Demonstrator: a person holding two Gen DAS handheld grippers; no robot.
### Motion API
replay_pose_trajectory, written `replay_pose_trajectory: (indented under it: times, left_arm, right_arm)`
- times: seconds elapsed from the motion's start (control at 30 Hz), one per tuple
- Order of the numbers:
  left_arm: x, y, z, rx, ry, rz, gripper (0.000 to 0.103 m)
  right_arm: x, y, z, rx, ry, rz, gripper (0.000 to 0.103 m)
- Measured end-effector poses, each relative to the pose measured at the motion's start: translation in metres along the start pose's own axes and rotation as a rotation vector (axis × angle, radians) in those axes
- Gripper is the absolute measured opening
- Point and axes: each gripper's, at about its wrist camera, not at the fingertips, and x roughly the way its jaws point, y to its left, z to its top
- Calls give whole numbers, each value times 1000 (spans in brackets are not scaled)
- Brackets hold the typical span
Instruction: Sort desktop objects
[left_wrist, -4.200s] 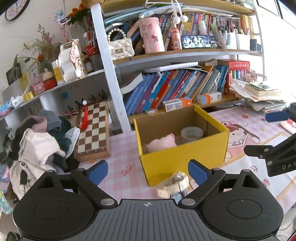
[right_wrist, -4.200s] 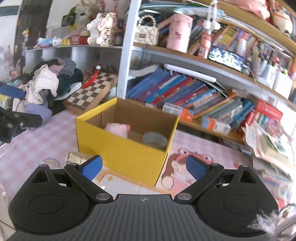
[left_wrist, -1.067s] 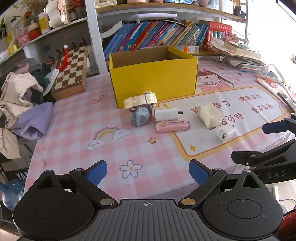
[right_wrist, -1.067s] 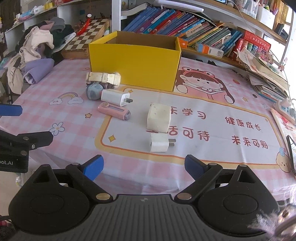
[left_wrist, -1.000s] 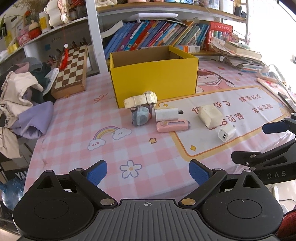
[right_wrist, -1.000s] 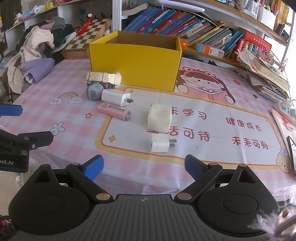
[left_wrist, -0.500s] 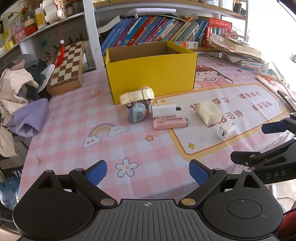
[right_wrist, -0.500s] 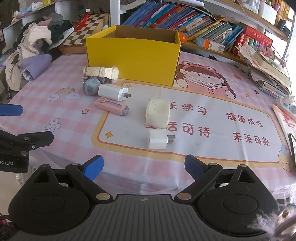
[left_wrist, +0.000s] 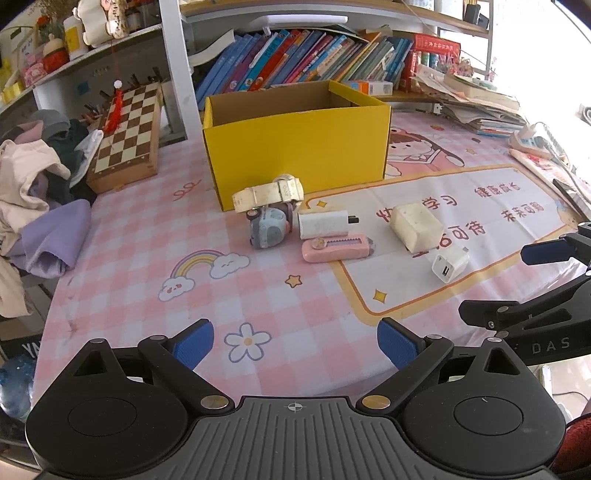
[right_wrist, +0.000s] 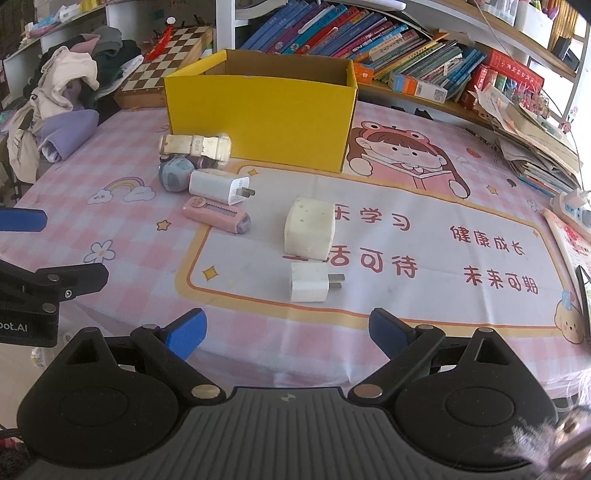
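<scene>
A yellow cardboard box (left_wrist: 299, 147) (right_wrist: 258, 110) stands open at the far middle of the table. In front of it lie a cream watch (left_wrist: 267, 194) (right_wrist: 194, 144), a small blue-grey toy (left_wrist: 267, 229) (right_wrist: 175, 176), a white charger (left_wrist: 325, 223) (right_wrist: 219, 186), a pink utility knife (left_wrist: 336, 250) (right_wrist: 218, 214), a cream block (left_wrist: 415, 226) (right_wrist: 310, 229) and a small white plug adapter (left_wrist: 450, 263) (right_wrist: 312, 282). My left gripper (left_wrist: 295, 343) is open and empty above the table's near edge. My right gripper (right_wrist: 286, 334) is open and empty, just short of the small adapter.
A pink checked tablecloth (left_wrist: 147, 240) with a printed mat (right_wrist: 443, 236) covers the table. A chessboard (left_wrist: 125, 133) and a clothes pile (left_wrist: 33, 192) lie at the left. Bookshelves (left_wrist: 314, 59) stand behind the box. Stacked papers (right_wrist: 535, 147) and a power strip (right_wrist: 570, 205) sit at the right.
Both grippers pulled back from the box to the table's near edge over the last seconds. In the last second both views crept slightly closer to the objects. Nothing on the table moved.
</scene>
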Motion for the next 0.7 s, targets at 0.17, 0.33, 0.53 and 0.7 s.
replay_pose_trajectory:
  times: [0.17, 0.33, 0.53, 0.7]
  left_arm:
    - [0, 1, 0, 8, -3, -6, 97]
    - [2, 3, 1, 11, 4, -3, 97]
    - [3, 2, 5, 9, -10, -4, 97]
    - [6, 5, 7, -7, -4, -2, 97]
  right_arm:
    - [1, -4, 3, -7, 4, 40, 96]
    - [4, -7, 5, 4, 6, 38, 96]
    - [8, -5, 9, 4, 8, 25, 96]
    - [10, -4, 11, -10, 8, 21, 96]
